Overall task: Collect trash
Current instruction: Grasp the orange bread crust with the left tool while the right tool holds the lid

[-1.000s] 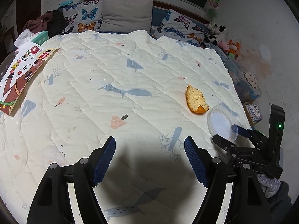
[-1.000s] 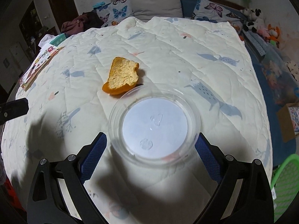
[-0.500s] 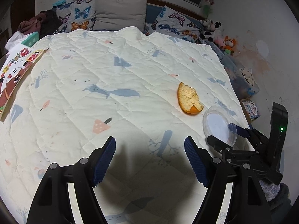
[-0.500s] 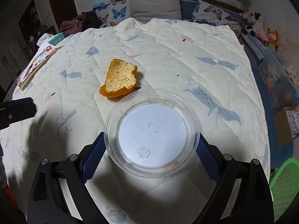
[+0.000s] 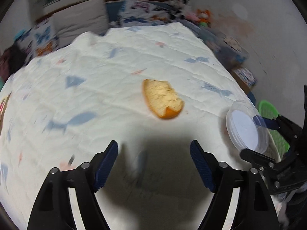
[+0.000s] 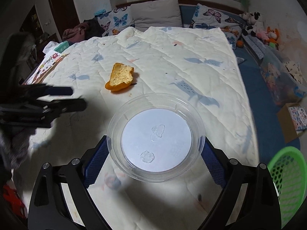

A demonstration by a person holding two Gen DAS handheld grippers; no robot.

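Right hand-held gripper (image 6: 155, 153) clamping clear lid (image 6: 156, 137), left hand-held gripper (image 5: 154, 164) wide; quilted bed (image 6: 172, 61)

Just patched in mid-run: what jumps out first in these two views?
The clear plastic lid fills the foreground, clamped between the right gripper pads. Behind it, an orange peel lies alone on the pale quilt. A green basket sits off the bed's lower right; the left gripper hangs open, holding nothing.

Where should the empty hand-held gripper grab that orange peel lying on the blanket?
Probably across the orange peel, coming down from above with the left hand-held gripper, which is open and empty. The peel lies alone on the quilt, pale inside up, curved like a shallow cup, so its two longer raised edges give the pads something to pinch.
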